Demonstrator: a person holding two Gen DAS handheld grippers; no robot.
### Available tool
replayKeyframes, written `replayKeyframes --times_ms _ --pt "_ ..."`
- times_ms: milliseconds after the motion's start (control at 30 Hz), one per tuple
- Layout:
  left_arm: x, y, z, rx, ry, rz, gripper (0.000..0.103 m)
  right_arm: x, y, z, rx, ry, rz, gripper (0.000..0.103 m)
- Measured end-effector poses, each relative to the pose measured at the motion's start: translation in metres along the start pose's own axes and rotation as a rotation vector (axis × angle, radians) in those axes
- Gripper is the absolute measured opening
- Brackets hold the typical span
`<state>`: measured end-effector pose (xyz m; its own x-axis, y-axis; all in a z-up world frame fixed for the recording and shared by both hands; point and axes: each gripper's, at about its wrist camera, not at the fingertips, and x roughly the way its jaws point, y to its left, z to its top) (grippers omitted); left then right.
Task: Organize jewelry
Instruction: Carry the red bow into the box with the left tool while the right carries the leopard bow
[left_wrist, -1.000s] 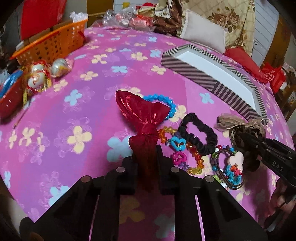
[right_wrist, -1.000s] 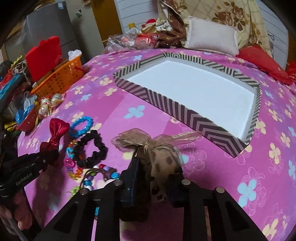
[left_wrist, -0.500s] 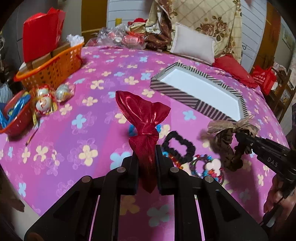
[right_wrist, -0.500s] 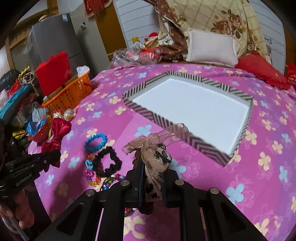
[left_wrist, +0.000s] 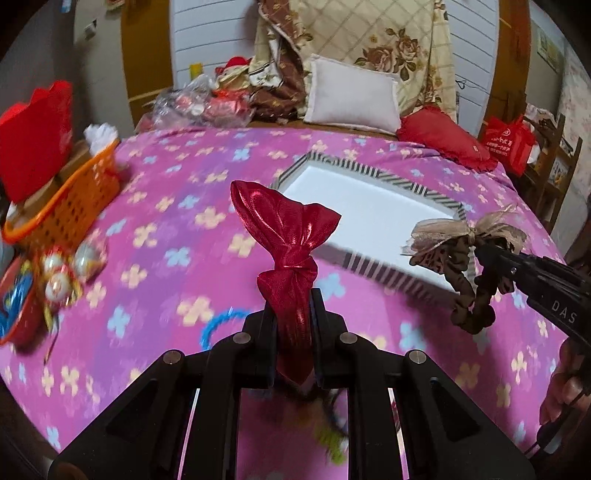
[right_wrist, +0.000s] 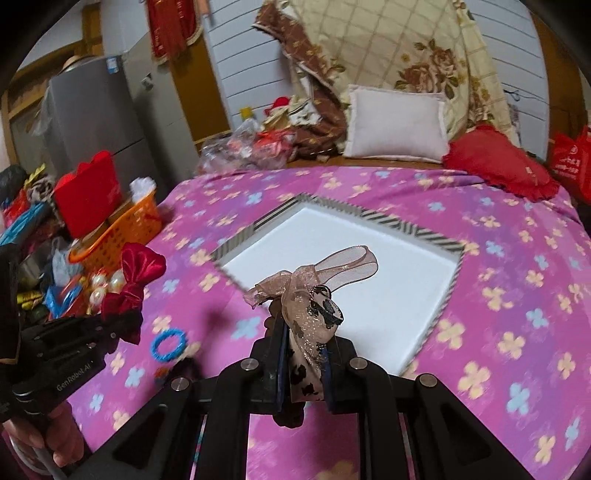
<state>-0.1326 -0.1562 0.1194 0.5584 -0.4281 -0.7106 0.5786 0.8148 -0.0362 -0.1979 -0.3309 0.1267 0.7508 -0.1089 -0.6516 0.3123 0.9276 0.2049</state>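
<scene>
1. The left gripper (left_wrist: 293, 314) is clamped on a red satin bow scrunchie (left_wrist: 286, 236), held up off the pink flowered tablecloth (left_wrist: 177, 236); the scrunchie's lower end is hidden between the jaws.
2. The right gripper (right_wrist: 304, 354) pinches a leopard-print scrunchie with a tan organza bow (right_wrist: 314, 295), its jaws having just been closing on the fabric. Its loop shows only in the left view.
3. Both hang before the striped tray (right_wrist: 448, 291), whose white floor lies bare.
4. A blue bead bracelet (right_wrist: 169, 344) lies on the cloth; other jewelry beneath the left gripper is blurred and mostly covered.
5. A hand (right_wrist: 48, 439) is cut off at the frame edge.
</scene>
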Motion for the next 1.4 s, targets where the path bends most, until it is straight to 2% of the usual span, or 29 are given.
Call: replayKeyframes --times_ms 333,567,733,900,1233,1267,1333,1400 --pt "0.069 -0.027 0.059 0.047 0.027 0.005 0.014 0.043 -0.046 0.024 0.087 0.027 -0.017 0.015" --pt "0.129 -0.032 0.080 0.033 0.102 0.029 0.014 0.074 -0.062 0.013 0.122 0.081 -0.010 0.015" --pt "0.162 -0.035 0.079 0.030 0.162 0.043 0.014 0.091 -0.076 0.004 0.153 0.132 -0.032 0.015" --pt "0.183 -0.035 0.067 0.030 0.257 0.054 0.014 0.099 -0.085 -0.006 0.150 0.188 -0.063 0.015" --pt "0.152 -0.035 0.036 0.071 0.269 0.034 0.015 0.093 -0.080 -0.015 0.096 0.206 -0.076 0.015" --pt "0.150 -0.036 0.035 0.072 0.264 0.040 0.015 0.094 -0.080 -0.014 0.094 0.210 -0.078 0.017" --pt "0.147 -0.036 0.036 0.076 0.251 0.059 0.015 0.092 -0.078 -0.014 0.099 0.205 -0.064 0.026" --pt "0.145 -0.037 0.036 0.083 0.231 0.082 0.017 0.084 -0.071 -0.012 0.087 0.179 -0.065 0.046"
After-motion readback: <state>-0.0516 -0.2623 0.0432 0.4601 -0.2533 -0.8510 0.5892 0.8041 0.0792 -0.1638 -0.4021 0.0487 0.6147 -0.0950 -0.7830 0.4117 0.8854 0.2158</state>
